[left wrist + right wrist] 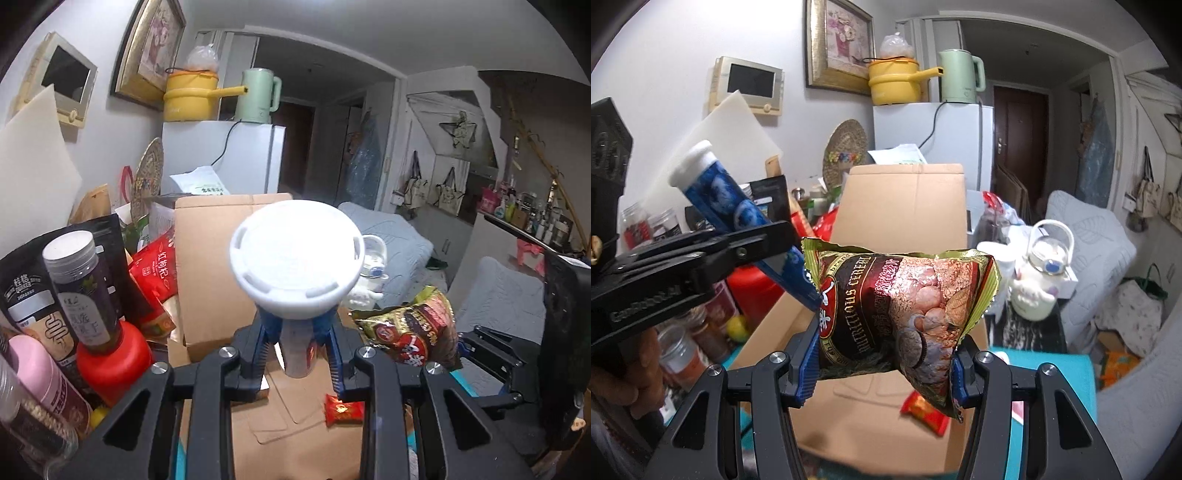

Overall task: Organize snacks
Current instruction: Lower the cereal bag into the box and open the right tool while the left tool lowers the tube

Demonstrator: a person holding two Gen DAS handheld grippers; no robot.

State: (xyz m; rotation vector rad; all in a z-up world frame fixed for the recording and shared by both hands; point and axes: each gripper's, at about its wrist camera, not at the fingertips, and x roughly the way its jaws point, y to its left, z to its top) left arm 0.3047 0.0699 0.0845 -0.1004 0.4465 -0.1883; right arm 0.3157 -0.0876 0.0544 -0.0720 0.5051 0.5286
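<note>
My left gripper [297, 347] is shut on a blue tube with a white cap [295, 254], held tilted over the open cardboard box [218, 266]. The same blue tube [738, 206] shows at the left of the right wrist view, clamped in the left gripper's black fingers [753, 243]. My right gripper [884, 363] is shut on a puffy cereal bag [905, 306] with gold edges, held above the box [905, 206]. That cereal bag [413, 328] also appears to the right in the left wrist view. A small red snack packet [343, 411] lies on the box floor [925, 408].
Jars, a dark bottle [81, 288], a red container [110, 362] and snack pouches [155, 273] crowd the left side. A white fridge [934, 144] stands behind the box, with a yellow pot and green kettle on top. A white kettle [1041, 273] sits to the right.
</note>
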